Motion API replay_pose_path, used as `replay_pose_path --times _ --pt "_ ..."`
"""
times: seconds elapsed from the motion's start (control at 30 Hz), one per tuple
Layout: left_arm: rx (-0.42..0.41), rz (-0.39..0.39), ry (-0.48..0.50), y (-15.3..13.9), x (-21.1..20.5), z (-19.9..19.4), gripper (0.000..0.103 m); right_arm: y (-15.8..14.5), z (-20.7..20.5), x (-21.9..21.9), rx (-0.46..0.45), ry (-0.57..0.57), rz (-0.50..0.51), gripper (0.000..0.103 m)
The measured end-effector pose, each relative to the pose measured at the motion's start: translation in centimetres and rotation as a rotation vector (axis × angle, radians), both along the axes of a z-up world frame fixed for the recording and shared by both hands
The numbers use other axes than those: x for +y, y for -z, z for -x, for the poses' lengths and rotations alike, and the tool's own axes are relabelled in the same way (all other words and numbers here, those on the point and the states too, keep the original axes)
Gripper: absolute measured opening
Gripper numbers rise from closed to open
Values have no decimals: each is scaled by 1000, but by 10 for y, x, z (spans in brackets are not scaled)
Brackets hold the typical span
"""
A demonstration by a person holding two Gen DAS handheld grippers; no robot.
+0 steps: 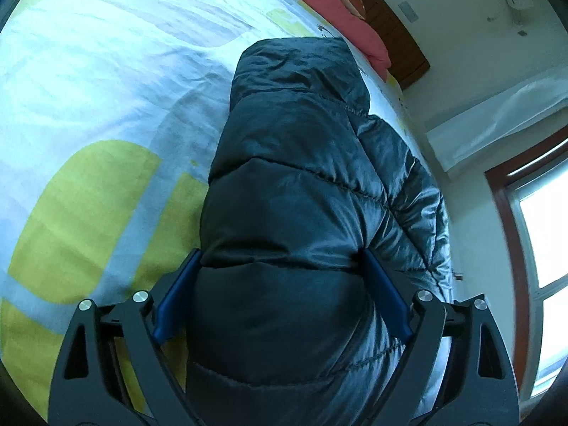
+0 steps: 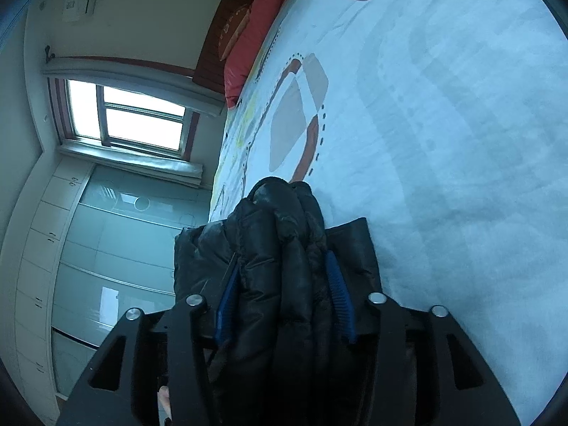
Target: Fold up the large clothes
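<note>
A dark quilted puffer jacket (image 1: 294,184) lies folded lengthwise on the bed near its right edge, hood end pointing toward the pillows. My left gripper (image 1: 280,259) is shut on a thick fold of it, blue pads pressed on both sides. In the right wrist view the same jacket (image 2: 280,248) bunches between the blue pads. My right gripper (image 2: 282,259) is shut on several layers of it, above the bed's edge.
The bed sheet (image 1: 106,106) is white with yellow-green and brown shapes. Pink pillows (image 1: 330,7) and a wooden headboard (image 1: 401,32) lie at the far end. A window (image 2: 131,117) and white wardrobe doors (image 2: 117,248) stand beside the bed.
</note>
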State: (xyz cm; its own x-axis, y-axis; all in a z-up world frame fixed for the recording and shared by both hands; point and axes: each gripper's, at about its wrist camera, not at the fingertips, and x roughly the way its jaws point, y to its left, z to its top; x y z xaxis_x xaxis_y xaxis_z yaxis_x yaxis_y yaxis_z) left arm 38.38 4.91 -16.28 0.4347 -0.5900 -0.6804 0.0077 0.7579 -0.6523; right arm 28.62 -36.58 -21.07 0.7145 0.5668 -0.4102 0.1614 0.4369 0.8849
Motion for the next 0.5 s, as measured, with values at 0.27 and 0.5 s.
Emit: replay_pose_path --times 0.27,0.5 --pt "1 0 -38 -18 15 32 89 -22 28 4 13 15 47 58" --pt "-16 20 -41 -27 28 93 90 -30 73 15 0 0 65 59"
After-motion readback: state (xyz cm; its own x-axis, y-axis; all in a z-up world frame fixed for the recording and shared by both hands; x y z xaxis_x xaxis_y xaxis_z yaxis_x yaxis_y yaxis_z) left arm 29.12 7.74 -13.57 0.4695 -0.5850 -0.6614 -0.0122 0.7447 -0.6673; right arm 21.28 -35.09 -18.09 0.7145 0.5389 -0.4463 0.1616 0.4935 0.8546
